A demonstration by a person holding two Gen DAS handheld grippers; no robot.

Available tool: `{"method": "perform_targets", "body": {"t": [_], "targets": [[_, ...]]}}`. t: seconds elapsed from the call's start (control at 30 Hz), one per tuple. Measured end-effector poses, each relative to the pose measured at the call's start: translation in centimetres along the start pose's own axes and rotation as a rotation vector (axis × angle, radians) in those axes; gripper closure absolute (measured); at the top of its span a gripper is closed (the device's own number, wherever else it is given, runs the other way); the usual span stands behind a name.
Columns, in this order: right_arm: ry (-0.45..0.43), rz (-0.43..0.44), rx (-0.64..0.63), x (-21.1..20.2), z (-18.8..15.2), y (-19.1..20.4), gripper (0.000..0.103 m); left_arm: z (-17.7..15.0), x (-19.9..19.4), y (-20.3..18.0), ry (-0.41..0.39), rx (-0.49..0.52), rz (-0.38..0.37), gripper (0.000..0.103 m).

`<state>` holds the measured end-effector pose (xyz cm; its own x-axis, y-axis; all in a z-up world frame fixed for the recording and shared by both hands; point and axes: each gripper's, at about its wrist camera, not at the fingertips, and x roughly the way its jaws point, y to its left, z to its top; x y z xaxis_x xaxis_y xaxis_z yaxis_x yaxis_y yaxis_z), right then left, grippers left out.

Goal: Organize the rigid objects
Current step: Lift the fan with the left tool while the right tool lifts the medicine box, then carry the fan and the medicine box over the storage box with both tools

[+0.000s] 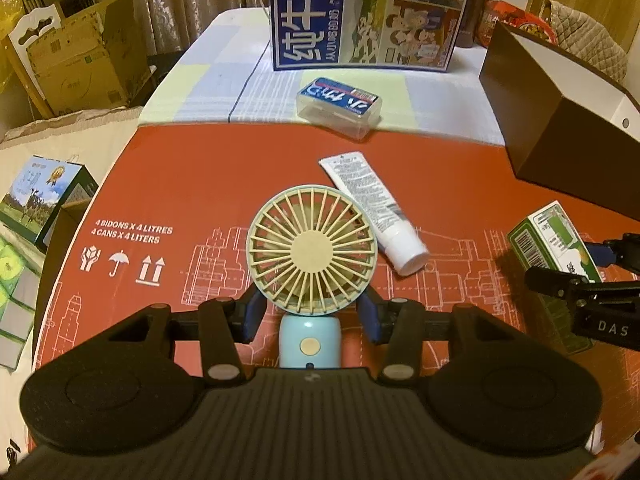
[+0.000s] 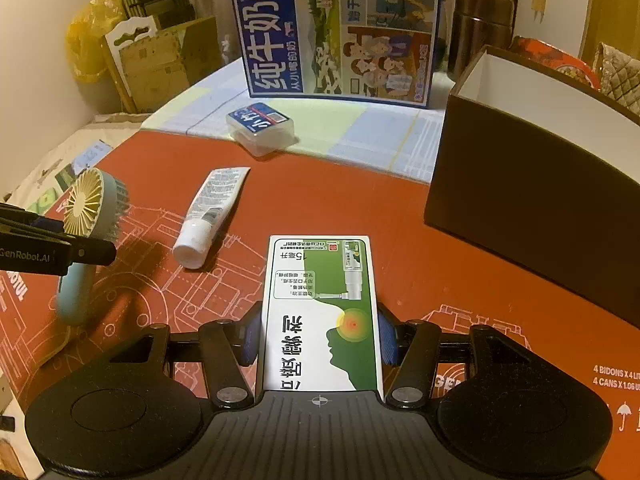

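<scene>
My left gripper (image 1: 311, 315) is shut on a small handheld fan (image 1: 312, 245) with a cream grille and light blue handle, held above the red cardboard sheet (image 1: 208, 176). It also shows in the right wrist view (image 2: 90, 216). My right gripper (image 2: 318, 338) is shut on a green and white medicine box (image 2: 320, 312), also seen in the left wrist view (image 1: 558, 248). A white tube (image 1: 374, 210) lies on the red sheet between them; it also shows in the right wrist view (image 2: 210, 216). A clear plastic case with a blue label (image 1: 340, 106) lies further back.
An open dark brown box (image 2: 532, 200) with a white inside stands at the right. A large blue milk carton box (image 1: 368, 12) stands upright at the back. Cardboard boxes (image 1: 80, 60) and packages lie beyond the left edge of the table.
</scene>
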<state>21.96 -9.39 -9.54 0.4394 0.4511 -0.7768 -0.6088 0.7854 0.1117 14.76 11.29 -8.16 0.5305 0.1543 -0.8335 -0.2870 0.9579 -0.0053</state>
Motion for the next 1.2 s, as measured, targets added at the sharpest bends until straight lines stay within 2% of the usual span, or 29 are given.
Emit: {"method": "perform_targets", "body": {"t": [0.77,1.2], "targets": [[-0.07,-0.002,-0.001,-1.7,2.0,-0.4,0.051,2.1,-1.7,-1.7,-0.071,0.041,-0.034,0.059],[-0.125,-0.022,0.02,-4.3,2.4,-1.7,0.051,3.6,-3.1,-5.0,-0.119,0.099,-0.093,0.06]]}}
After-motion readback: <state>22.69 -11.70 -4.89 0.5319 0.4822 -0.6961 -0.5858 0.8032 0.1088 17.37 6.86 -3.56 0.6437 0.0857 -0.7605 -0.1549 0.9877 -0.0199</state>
